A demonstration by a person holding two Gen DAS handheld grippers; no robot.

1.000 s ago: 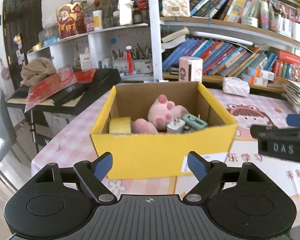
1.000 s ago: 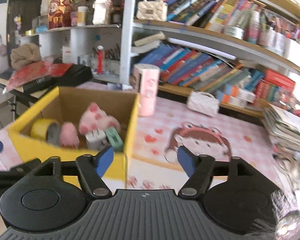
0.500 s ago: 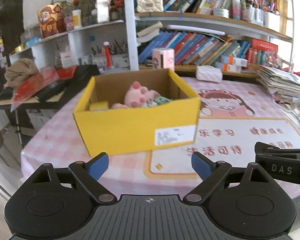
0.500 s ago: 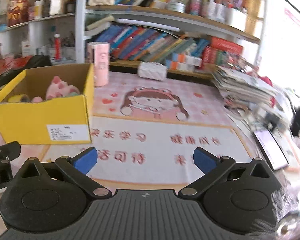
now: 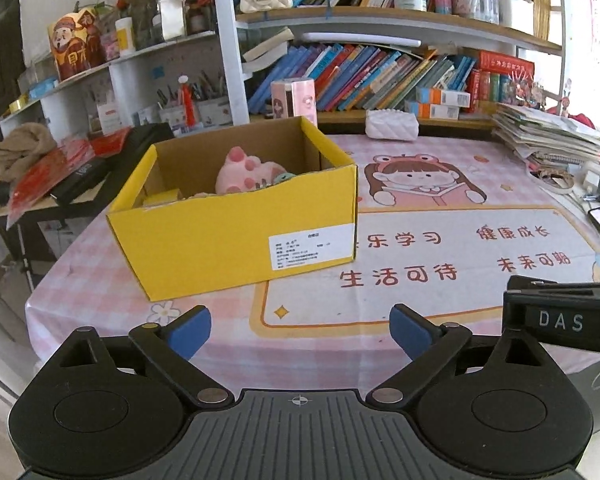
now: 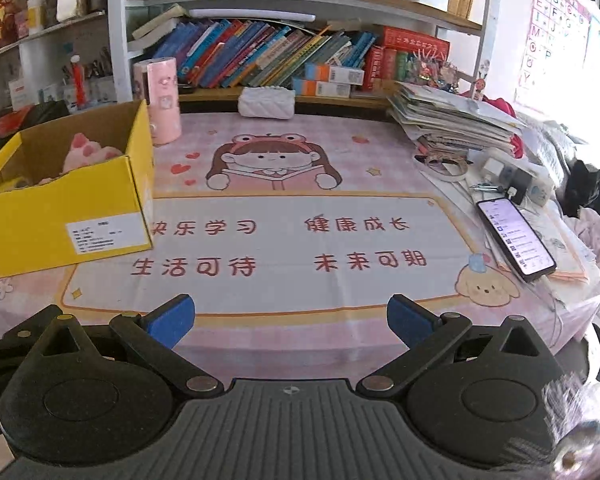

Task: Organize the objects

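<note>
A yellow cardboard box (image 5: 236, 232) stands on the left of the pink table mat (image 5: 440, 248); it also shows in the right wrist view (image 6: 60, 224). Inside it lie a pink paw plush (image 5: 240, 172), a yellow tape roll (image 5: 160, 198) and small items mostly hidden by the front wall. My left gripper (image 5: 300, 330) is open and empty, held back near the table's front edge, below the box. My right gripper (image 6: 290, 320) is open and empty over the front edge of the mat (image 6: 300, 248), right of the box.
A pink cylinder (image 6: 162, 100) and a white quilted pouch (image 6: 266, 102) stand at the back by the bookshelf. A paper stack (image 6: 452, 120), a tape ring (image 6: 446, 168), chargers (image 6: 516, 180) and a phone (image 6: 514, 238) lie at the right edge. A side table (image 5: 60, 176) with clutter is left.
Both grippers have pulled back and away from the box toward the table's front edge, both still open and empty. The box and its contents have not moved.
</note>
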